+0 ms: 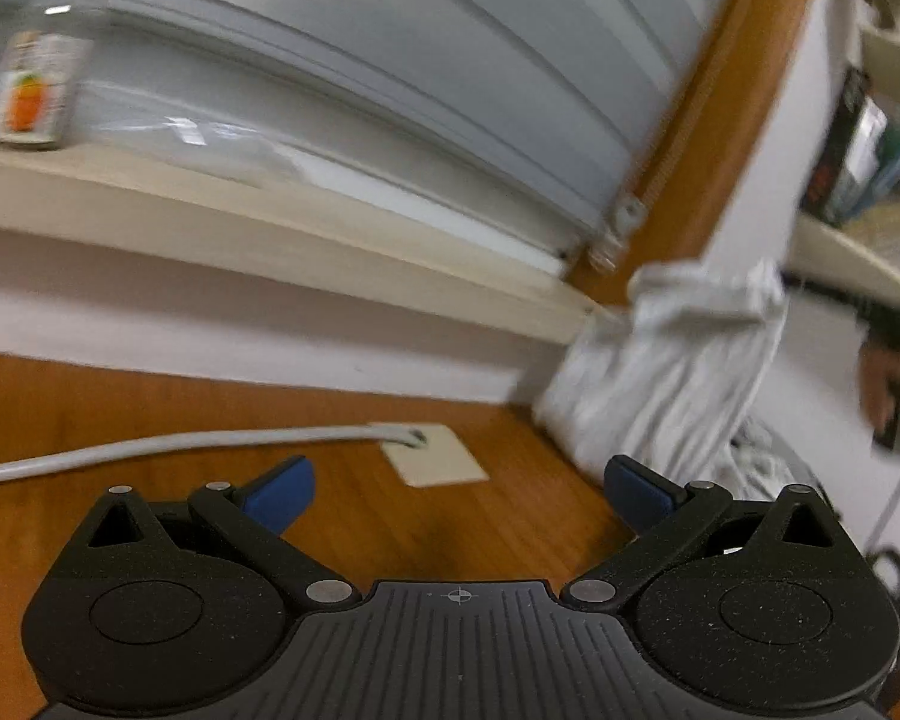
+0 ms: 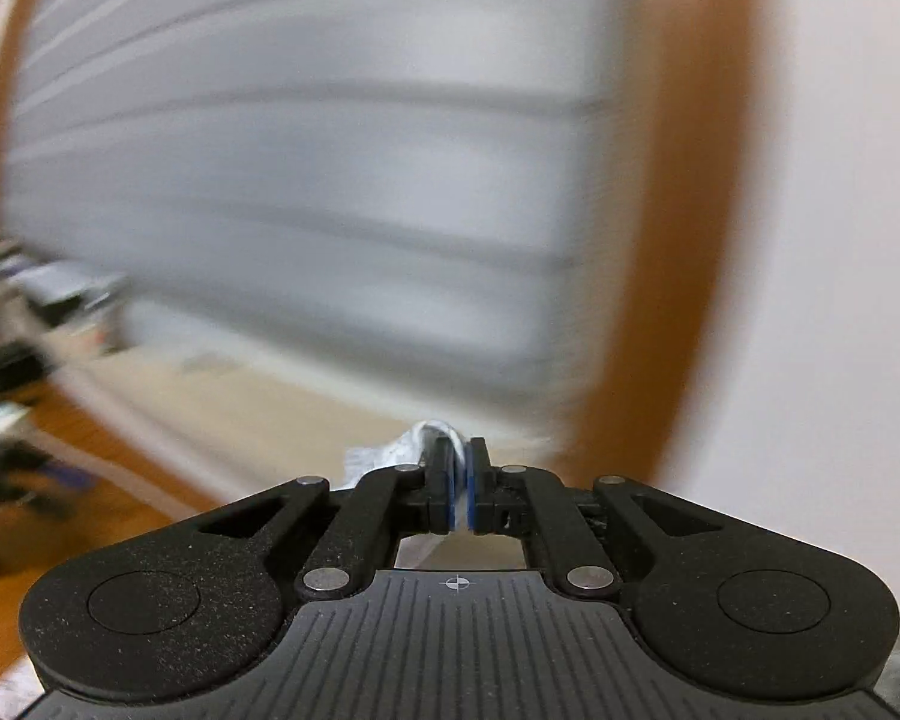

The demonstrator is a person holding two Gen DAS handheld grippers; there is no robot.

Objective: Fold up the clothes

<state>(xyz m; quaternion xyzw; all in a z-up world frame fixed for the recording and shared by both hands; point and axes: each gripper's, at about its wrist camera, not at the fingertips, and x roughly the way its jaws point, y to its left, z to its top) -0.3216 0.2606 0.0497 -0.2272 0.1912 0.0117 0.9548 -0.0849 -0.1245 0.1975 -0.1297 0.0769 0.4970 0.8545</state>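
A light grey garment (image 1: 672, 360) hangs in the air at the right of the left wrist view, bunched at its top and draping down toward the wooden table (image 1: 342, 504). My left gripper (image 1: 459, 489) stands open low over the table, its blue pads wide apart with nothing between them, left of the cloth. In the blurred right wrist view my right gripper (image 2: 463, 480) is shut on a fold of the same pale garment (image 2: 402, 447), which pokes out above and left of the pads. A hand (image 1: 888, 384) shows at the far right edge.
A grey cable (image 1: 168, 447) runs across the table to a white square plate (image 1: 435, 456). Behind are a pale sill (image 1: 258, 204) with a clear jar (image 1: 30, 84), grey blinds (image 1: 390, 60), a wooden frame (image 1: 708, 108) and a shelf with books (image 1: 858, 156).
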